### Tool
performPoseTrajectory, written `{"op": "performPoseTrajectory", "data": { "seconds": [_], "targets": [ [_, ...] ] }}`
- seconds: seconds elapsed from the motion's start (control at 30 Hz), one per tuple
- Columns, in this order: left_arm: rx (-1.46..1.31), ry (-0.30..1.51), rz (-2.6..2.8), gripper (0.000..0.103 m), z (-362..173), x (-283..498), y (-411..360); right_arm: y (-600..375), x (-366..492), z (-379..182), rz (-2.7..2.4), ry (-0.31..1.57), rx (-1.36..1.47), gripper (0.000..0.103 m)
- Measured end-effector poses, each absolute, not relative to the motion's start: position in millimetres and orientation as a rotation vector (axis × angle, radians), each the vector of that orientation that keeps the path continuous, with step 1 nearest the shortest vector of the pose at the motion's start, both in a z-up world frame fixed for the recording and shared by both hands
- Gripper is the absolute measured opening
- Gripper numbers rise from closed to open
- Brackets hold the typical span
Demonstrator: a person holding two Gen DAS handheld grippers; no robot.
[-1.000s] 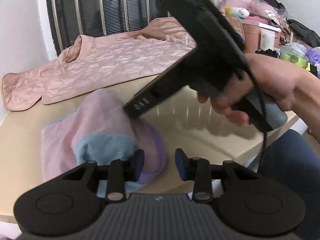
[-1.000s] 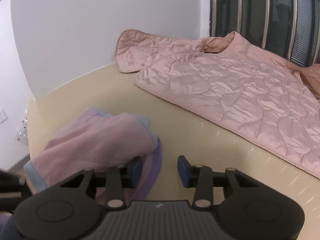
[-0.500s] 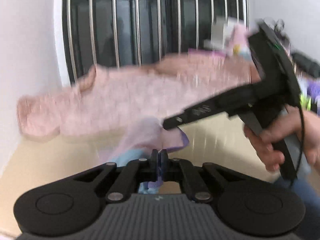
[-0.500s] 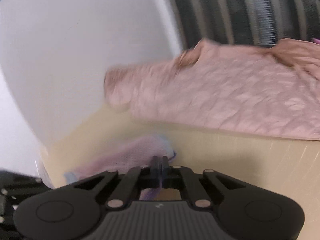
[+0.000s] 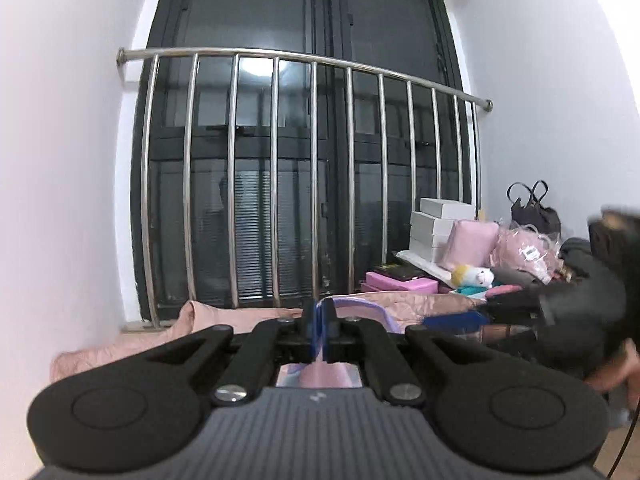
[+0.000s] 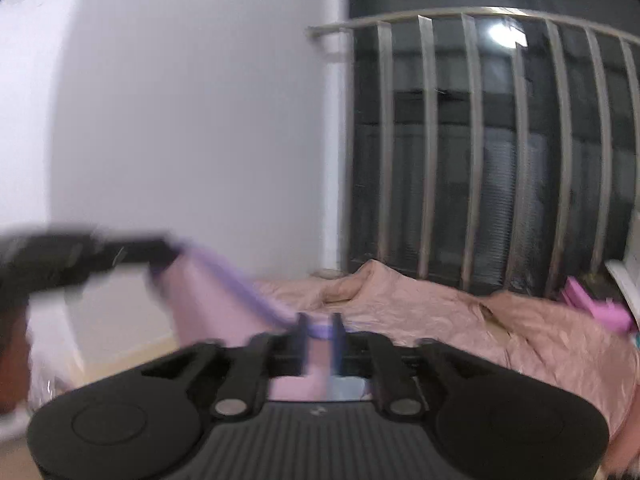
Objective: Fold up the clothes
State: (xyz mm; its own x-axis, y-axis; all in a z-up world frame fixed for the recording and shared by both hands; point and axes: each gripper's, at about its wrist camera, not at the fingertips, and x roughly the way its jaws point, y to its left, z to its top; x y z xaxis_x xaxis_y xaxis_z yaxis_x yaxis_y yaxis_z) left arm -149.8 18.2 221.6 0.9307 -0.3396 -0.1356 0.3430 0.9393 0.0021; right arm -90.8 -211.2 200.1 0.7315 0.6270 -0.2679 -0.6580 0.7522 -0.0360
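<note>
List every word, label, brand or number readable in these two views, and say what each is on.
No text reads clearly in either view.
Small pale logo on the left tool, on its grey body: a mark, not letters.
White tag on the pink plastic bag: too small to read.
White boxes: no print visible.
Right view: blurred.

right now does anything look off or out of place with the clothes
Nothing stands out. Both grippers, left and right, are shut on the purple-edged pink garment, which is held up between them. The quilted pink jacket lies rumpled behind it by the window bars.
</note>
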Motion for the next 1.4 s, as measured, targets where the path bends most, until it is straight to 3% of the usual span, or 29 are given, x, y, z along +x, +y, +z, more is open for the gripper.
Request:
{"op": "performPoseTrajectory", "data": {
  "seconds": [0.03, 0.07, 0.3, 0.47, 0.53, 0.57, 0.6, 0.63, 0.73, 0.87, 1.23, 1.4],
  "targets": [
    [0.023, 0.142, -0.355, 0.002, 219, -148, 21, -210, -92, 191, 0.75, 0.25, -0.151, 0.084],
    [0.021, 0.152, -0.359, 0.002, 216, -148, 24, -208, -92, 183, 0.791, 0.253, -0.17, 0.092],
    [-0.011, 0.26, -0.339, 0.002, 178, -178, 48, -186, -76, 118, 0.899, 0.313, -0.246, 0.089],
    [-0.043, 0.308, -0.343, 0.002, 157, -195, 68, -166, -82, 104, 0.932, 0.336, -0.25, 0.088],
    [-0.051, 0.327, -0.328, 0.002, 149, -197, 74, -158, -86, 98, 0.945, 0.343, -0.252, 0.078],
    [-0.054, 0.335, -0.321, 0.002, 145, -197, 77, -154, -87, 96, 0.951, 0.347, -0.253, 0.052],
    [-0.057, 0.339, -0.316, 0.002, 142, -198, 80, -150, -89, 93, 0.958, 0.351, -0.254, 0.014],
    [-0.06, 0.342, -0.311, 0.002, 139, -198, 82, -147, -90, 90, 0.964, 0.354, -0.255, 0.001],
    [-0.055, 0.333, -0.31, 0.002, 137, -195, 81, -135, -95, 82, 0.983, 0.365, -0.258, 0.002],
    [0.0, 0.254, -0.334, 0.002, 163, -183, 64, -150, -99, 118, 0.847, 0.202, -0.206, 0.002],
    [0.172, -0.104, -0.33, 0.002, 331, -139, 10, -192, -110, 313, 0.598, -0.22, -0.371, 0.002],
    [0.162, -0.154, -0.341, 0.002, 400, -127, -5, -201, -117, 378, 0.523, -0.288, -0.435, 0.002]
  ]
}}
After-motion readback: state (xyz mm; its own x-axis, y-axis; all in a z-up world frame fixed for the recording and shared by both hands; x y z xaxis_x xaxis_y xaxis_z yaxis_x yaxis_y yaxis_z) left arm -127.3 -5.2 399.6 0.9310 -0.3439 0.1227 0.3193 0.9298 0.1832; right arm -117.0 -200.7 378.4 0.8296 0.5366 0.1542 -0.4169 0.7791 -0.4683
